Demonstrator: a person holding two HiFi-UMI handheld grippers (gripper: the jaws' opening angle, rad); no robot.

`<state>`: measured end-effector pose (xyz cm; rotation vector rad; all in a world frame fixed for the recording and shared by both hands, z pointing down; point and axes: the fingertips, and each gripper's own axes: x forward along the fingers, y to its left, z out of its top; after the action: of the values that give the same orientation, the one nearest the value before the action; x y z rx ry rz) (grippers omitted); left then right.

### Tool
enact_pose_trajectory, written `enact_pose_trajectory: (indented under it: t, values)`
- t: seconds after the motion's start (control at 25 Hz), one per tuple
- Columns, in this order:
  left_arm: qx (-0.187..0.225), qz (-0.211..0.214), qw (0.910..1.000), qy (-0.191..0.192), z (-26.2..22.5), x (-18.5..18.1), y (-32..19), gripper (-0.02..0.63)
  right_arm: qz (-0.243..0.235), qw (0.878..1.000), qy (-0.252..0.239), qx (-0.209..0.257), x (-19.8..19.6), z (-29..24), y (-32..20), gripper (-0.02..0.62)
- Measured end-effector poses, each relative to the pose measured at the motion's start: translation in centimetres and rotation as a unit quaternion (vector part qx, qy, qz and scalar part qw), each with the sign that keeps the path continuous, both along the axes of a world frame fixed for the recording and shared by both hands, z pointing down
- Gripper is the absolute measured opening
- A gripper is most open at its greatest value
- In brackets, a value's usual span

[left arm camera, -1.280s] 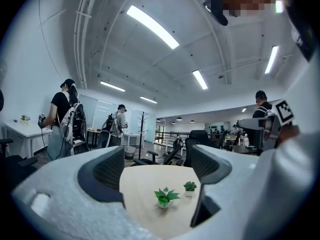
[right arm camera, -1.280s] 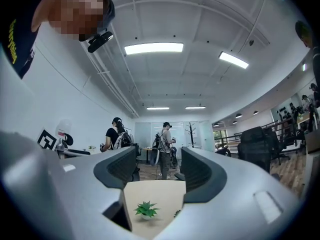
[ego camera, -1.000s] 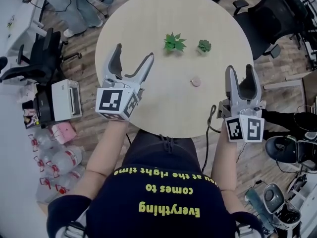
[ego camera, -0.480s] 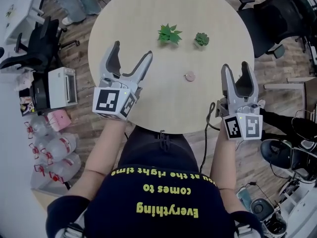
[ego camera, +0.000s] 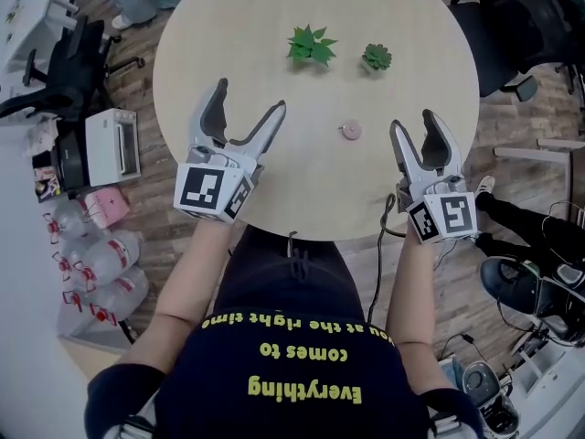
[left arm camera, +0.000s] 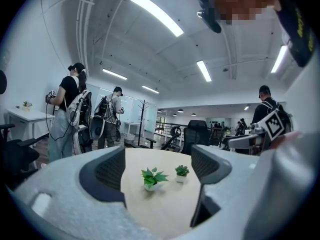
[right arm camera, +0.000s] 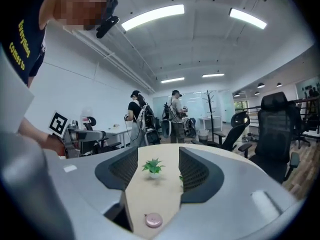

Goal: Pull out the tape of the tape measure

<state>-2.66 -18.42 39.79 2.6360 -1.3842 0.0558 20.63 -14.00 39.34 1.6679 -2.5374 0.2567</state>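
A round pale wooden table (ego camera: 238, 26) fills the middle of the head view, and the person stands at its near edge with a gripper in each hand. The tape measure (ego camera: 350, 131), a small round pink case, lies flat on the table right of centre, in the near half, with no tape showing outside the case. It sits between the two grippers, much closer to the right one, and nothing touches it. The left gripper (ego camera: 249, 97) hangs over the near left part of the table, pointing far and slightly right. Its jaws stand wide apart and nothing is between them. Its own view shows only bare tabletop and the two plants through the gap. The right gripper (ego camera: 413, 122) hangs over the near right edge of the table, just right of the tape measure, pointing far and slightly left. Its jaws are open and have just been closing a little, and nothing is gripped. In the right gripper view the pink case shows low in the gap between the jaws, lying on the table, and neither pad touches it. On the far side of the table stand a leafy green plant (ego camera: 311, 46) and, to its right, a smaller succulent (ego camera: 376, 58), both upright and well apart from the tape measure. On the wooden floor to the left of the table sit a white printer (ego camera: 111, 144) and, nearer, a cluster of plastic water bottles (ego camera: 96, 254).
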Motion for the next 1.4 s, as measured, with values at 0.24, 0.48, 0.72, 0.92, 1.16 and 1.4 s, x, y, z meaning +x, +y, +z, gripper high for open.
enact_pose_trajectory:
  t: [0.24, 0.48, 0.72, 0.92, 1.16, 1.4]
  values:
    - [-0.017, -0.005, 0.9998, -0.010, 2.5, 0.2, 0.2, 0.422, -0.049, 0.998, 0.005, -0.044, -0.5, 5.2, -0.8, 0.262]
    - [-0.035, -0.005, 0.9993, -0.013, 4.2, 0.1, 0.5, 0.422, -0.098, 0.989, 0.034, -0.106, -1.1, 12.0, -1.0, 0.261]
    - [-0.042, -0.004, 0.9990, -0.015, 4.9, -0.1, 0.2, 0.422, -0.171, 0.967, 0.051, -0.181, -2.2, 18.4, -0.6, 0.249]
    - [-0.046, -0.006, 0.9988, -0.015, 5.1, -0.3, 0.4, 0.422, -0.259, 0.936, 0.133, -0.196, -3.2, 21.8, 0.0, 0.249]
    - [-0.051, -0.010, 0.9984, -0.020, 5.6, -0.6, 0.7, 0.421, -0.357, 0.889, 0.209, -0.200, -3.6, 24.6, 0.8, 0.249]
    - [-0.039, -0.017, 0.9987, -0.026, 5.1, -0.9, 1.1, 0.405, -0.410, 0.853, 0.250, -0.205, -3.9, 26.5, 1.1, 0.249]
